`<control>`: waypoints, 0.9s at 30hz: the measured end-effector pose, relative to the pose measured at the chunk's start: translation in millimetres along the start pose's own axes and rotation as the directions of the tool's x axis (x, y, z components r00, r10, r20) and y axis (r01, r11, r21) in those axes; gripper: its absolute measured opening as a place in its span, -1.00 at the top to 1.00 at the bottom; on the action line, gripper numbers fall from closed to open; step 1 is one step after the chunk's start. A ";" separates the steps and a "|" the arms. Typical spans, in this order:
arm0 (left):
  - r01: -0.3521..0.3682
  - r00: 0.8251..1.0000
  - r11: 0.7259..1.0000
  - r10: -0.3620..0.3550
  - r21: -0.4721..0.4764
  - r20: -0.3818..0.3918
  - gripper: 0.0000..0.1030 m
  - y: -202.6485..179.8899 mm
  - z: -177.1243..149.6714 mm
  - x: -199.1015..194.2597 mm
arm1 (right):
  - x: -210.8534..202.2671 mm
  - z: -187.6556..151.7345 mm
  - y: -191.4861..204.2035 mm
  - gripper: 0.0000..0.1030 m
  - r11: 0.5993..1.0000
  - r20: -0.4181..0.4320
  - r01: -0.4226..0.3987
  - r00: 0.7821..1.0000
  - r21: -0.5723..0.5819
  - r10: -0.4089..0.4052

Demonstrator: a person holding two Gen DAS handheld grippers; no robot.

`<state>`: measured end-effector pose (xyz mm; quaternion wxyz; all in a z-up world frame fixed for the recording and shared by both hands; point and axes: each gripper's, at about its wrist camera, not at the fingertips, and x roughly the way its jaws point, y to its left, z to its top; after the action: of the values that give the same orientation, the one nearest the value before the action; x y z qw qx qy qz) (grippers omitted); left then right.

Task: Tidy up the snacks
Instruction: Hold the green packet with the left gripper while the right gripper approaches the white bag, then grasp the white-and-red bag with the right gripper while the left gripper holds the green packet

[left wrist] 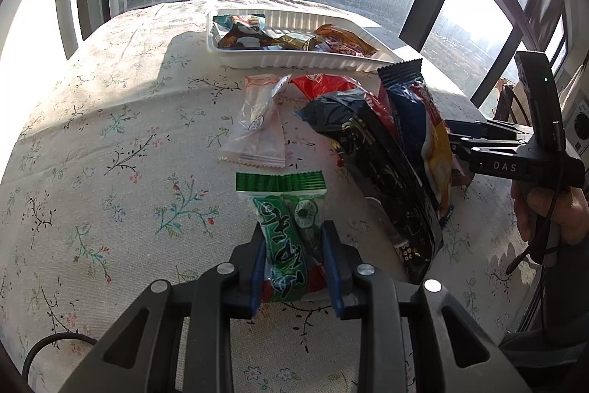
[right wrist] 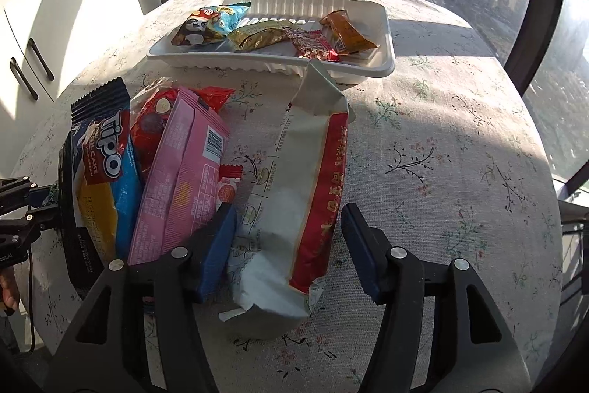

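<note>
Lengthwise, green packet [left wrist: 285, 245] pointing trayward [left wrist: 294, 59]

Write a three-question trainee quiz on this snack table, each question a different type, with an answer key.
1. True or false: the left tool is shut on the green packet.
2. Multiple choice: the grey-and-red packet between the right tool's pads lies
A. in the white tray
B. on the floral tablecloth
C. on top of the pink packet
3. Fill in: in the right wrist view, the Tipo cake packet lies to the ____ of the pink packet.

Key: 1 true; 2 B; 3 left.
</note>
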<state>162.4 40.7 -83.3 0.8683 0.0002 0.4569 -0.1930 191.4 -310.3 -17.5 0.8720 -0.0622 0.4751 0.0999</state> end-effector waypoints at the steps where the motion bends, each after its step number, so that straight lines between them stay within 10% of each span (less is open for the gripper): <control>1: 0.000 1.000 1.000 0.000 -0.001 0.000 0.43 0.1 0.2 0.1 | -1.5 -0.1 1.1 -0.21 1.000 0.007 0.022 1.000 -0.011 -0.022; 27: -0.001 1.000 1.000 0.001 -0.003 0.005 0.42 -0.5 0.1 -0.1 | 4.8 -3.2 4.8 -0.02 0.999 -0.020 0.018 1.000 -0.050 -0.020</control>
<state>162.3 40.2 -83.1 0.8695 -0.0013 0.4552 -0.1920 190.1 -305.7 -23.3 0.8661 -0.0897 0.4808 0.1029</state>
